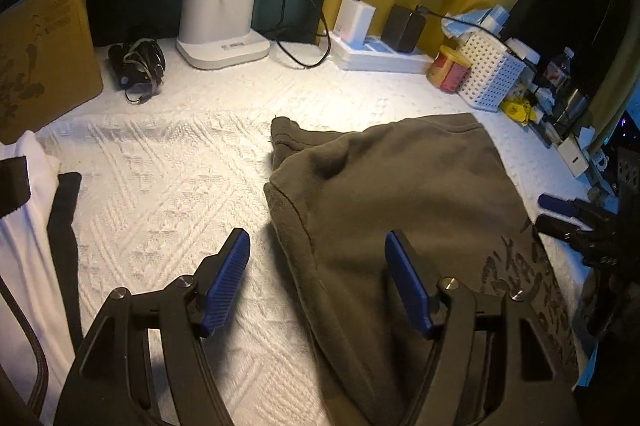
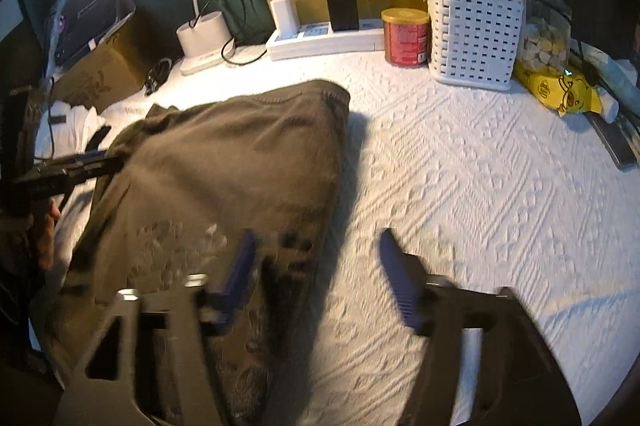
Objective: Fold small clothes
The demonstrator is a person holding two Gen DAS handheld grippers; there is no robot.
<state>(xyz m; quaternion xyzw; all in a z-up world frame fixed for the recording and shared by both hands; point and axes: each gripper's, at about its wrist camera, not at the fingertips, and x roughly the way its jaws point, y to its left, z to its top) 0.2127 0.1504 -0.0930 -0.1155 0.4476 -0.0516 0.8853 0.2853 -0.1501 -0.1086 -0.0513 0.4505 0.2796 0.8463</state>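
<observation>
Olive garment (image 1: 392, 194) lying folded at frame centre on white cloth (image 1: 168, 186). Left gripper (image 1: 318, 278) and right gripper (image 2: 316, 274) both spread apart, empty, straddling its edges, likely just released.

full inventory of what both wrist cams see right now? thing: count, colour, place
folded garment: 1, olive-brown, dark print near its front edge, middle of the cloth
textured table cover: 1, white, under everything
white and black clothes: a pile, count unclear, far left
cardboard box: 1, brown, back left
lamp base: 1, white, back centre
bundled cable: 1, black, beside the lamp base
power strip: 1, white, back, holding a white charger and a black charger
can: 1, red with yellow lid, left of the basket
perforated basket: 1, white, back right
yellow packet: 1, right of the basket
left gripper: 1, black with blue pads, open, straddling the garment's left edge
right gripper: 1, same, open, blurred, at the garment's right edge
</observation>
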